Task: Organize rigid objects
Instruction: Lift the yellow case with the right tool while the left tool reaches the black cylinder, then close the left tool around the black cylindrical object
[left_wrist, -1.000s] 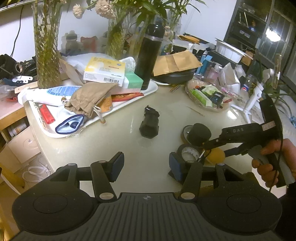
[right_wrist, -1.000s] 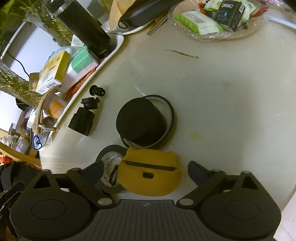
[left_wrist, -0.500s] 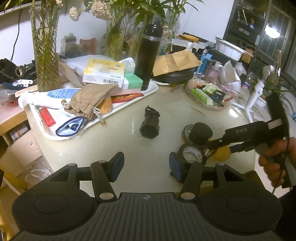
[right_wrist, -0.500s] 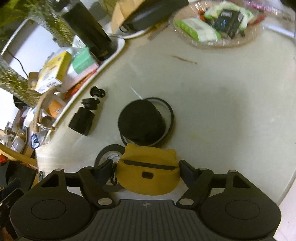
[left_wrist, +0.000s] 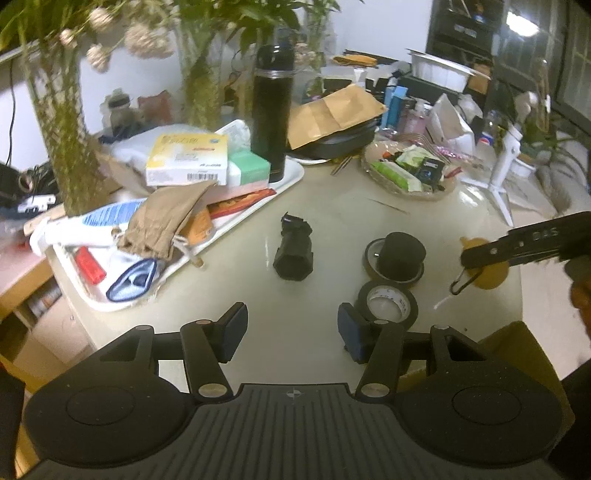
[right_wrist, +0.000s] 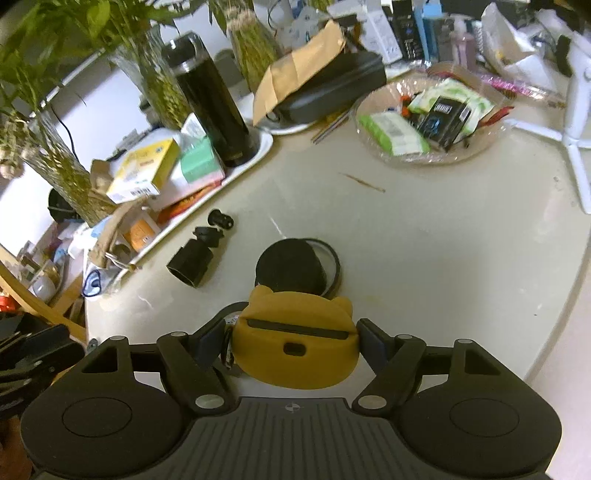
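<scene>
Lifted yellow case (right_wrist: 295, 347) sits clamped in right tool (right_wrist: 291, 341).

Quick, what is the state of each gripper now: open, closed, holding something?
Left gripper: open, nothing between its fingers.
Right gripper: has just closed on the yellow bear-shaped case and holds it.

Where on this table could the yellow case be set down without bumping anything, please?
Bare tabletop lies between the snack basket, the black cap on its ring and the table's rounded edge. A narrower strip runs between the tray and the black adapter. The tray itself and the tape roll area are crowded.
</scene>
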